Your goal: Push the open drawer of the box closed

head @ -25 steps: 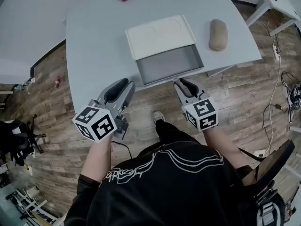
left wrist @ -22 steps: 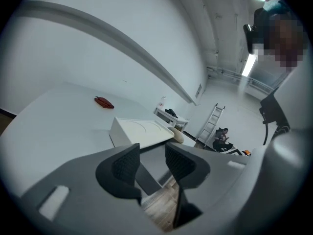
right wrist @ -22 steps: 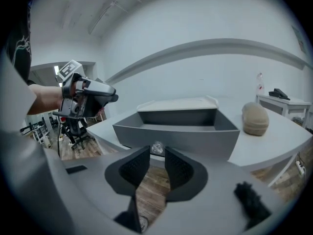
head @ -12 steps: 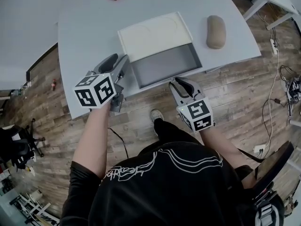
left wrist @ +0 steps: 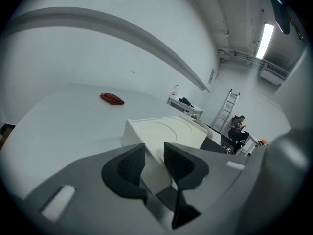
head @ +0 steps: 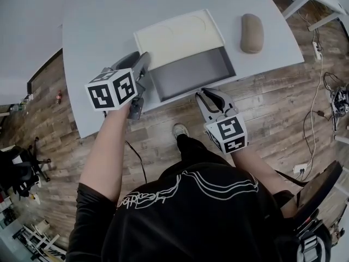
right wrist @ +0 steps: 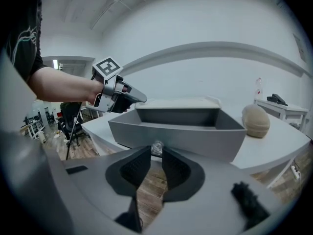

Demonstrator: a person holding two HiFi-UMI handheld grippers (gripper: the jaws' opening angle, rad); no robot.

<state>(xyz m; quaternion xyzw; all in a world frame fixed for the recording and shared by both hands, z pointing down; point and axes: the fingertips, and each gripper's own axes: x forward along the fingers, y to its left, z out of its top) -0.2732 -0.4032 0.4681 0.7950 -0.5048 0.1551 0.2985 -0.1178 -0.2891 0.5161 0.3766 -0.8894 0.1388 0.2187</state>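
Smooth curved table point(head: 98, 37), boxy grey drawer point(head: 191, 72)

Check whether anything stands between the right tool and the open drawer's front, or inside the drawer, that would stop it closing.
Nothing visible does. The right tool sits just before the drawer front, at its small knob. The drawer looks empty back to the box.

We made out no legible words or numbers, only black-and-white square markers point(head: 112, 89) on the cubes of the left gripper point(head: 139, 59) and right gripper point(head: 206, 93), white scrawl on a black shirt point(head: 180, 222) beyond our reading
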